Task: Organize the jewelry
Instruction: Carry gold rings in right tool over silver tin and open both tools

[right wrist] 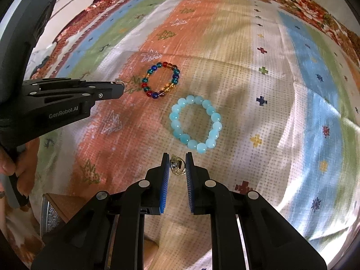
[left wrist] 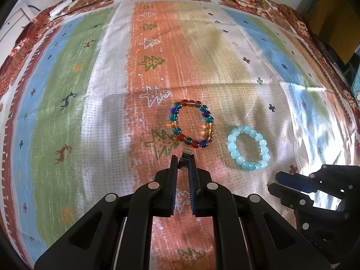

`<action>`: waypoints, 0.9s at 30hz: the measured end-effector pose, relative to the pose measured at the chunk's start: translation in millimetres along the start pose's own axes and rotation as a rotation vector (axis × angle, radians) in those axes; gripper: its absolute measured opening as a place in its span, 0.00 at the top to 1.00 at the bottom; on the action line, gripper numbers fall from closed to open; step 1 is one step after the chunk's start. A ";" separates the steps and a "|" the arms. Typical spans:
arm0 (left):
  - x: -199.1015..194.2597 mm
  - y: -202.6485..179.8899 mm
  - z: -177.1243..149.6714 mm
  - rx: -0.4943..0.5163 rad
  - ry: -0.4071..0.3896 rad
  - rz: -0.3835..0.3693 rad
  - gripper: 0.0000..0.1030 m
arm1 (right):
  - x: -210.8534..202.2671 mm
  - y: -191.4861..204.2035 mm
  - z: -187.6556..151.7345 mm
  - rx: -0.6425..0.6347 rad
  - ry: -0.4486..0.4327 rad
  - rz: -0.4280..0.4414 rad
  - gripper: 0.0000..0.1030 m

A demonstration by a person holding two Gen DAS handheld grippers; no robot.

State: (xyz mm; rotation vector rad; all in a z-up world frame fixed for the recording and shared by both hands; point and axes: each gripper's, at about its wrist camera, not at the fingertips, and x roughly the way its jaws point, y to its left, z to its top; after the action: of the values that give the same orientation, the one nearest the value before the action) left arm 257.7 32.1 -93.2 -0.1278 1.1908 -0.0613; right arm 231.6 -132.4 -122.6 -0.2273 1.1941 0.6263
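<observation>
The left gripper (left wrist: pixel 182 165) has its fingers narrow, closed on a small silver ring (left wrist: pixel 185 159) that stands between the tips, low above the orange stripe of the patterned cloth (left wrist: pixel 78 94) on the desk. Just beyond the tips lies the multicolour bead bracelet (left wrist: pixel 192 124), around the middle of the desk, flat and round. The ring is near it but seems not to touch it.

To do this step well, I think the left gripper should put the ring down on a free part of the cloth beside this bracelet, not on the beads, because a ring placed on beads may roll away. The fingers should open slowly and only a little, with the ring already resting on the cloth.

To the right of it, just beside but apart, lies the pale blue bead bracelet (right wrist: pixel 195 124). Nearer to the front edge, the right gripper (right wrist: pixel 178 168) has its fingers narrow too, holding a small gold piece of jewelry (right wrist: pixel 177 167), maybe a ring or an earring; I cannot tell which. It hangs close to the blue bracelet's near side. I would set it down in line with the other things, with a clear space between, so that each item remains separate and easy to take.
</observation>
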 end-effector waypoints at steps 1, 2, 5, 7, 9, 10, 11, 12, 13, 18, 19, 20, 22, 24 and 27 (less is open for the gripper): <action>-1.0 -0.2 -0.1 -0.001 -0.002 -0.003 0.91 | -1.3 0.5 -0.7 0.000 -0.002 0.002 0.85; -2.5 -0.5 -0.4 -0.004 -0.004 -0.004 0.91 | -2.9 0.7 -0.9 0.002 -0.005 0.004 0.85; -8.4 0.4 -3.4 -0.009 -0.013 -0.010 0.91 | -9.4 0.6 -1.3 0.009 -0.024 0.011 0.85; -15.0 0.2 -6.5 -0.014 -0.023 -0.016 0.91 | -15.2 0.9 -2.8 0.012 -0.039 0.014 0.85; -23.7 -0.5 -9.9 -0.020 -0.039 -0.025 0.91 | -23.1 3.0 -5.7 0.010 -0.056 0.018 0.85; -27.2 -1.2 -11.3 -0.022 -0.045 -0.030 0.91 | -26.2 4.4 -6.9 0.008 -0.064 0.020 0.85; -30.3 -1.6 -12.7 -0.022 -0.050 -0.035 0.91 | -31.2 6.1 -8.7 0.008 -0.079 0.020 0.85; -36.0 -3.3 -15.1 -0.021 -0.057 -0.047 0.91 | -34.6 7.0 -10.0 0.008 -0.088 0.023 0.85; -39.8 -4.6 -16.6 -0.019 -0.063 -0.053 0.91 | -38.3 8.8 -11.4 0.008 -0.098 0.028 0.85; -57.5 -10.8 -30.7 -0.015 -0.098 -0.069 0.91 | -53.5 16.5 -20.9 0.008 -0.141 0.011 0.85; -60.6 -12.1 -33.4 -0.009 -0.105 -0.066 0.91 | -56.1 17.9 -22.1 0.007 -0.148 0.011 0.85; -64.2 -13.3 -36.7 -0.006 -0.112 -0.063 0.91 | -58.7 19.2 -23.2 0.007 -0.156 0.010 0.85; -70.2 -13.8 -41.8 -0.005 -0.123 -0.068 0.91 | -63.6 22.9 -24.9 0.003 -0.174 0.005 0.85; -75.7 -13.5 -47.2 -0.010 -0.130 -0.082 0.91 | -65.2 25.1 -25.4 0.002 -0.184 0.005 0.85; -84.3 -13.7 -55.8 -0.006 -0.148 -0.089 0.91 | -69.3 29.1 -30.0 0.001 -0.198 0.013 0.85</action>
State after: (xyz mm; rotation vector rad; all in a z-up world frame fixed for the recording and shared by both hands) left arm 174.9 24.5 -34.0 -0.1873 1.0376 -0.1248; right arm 175.8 -146.3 -65.6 -0.1526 1.0055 0.6440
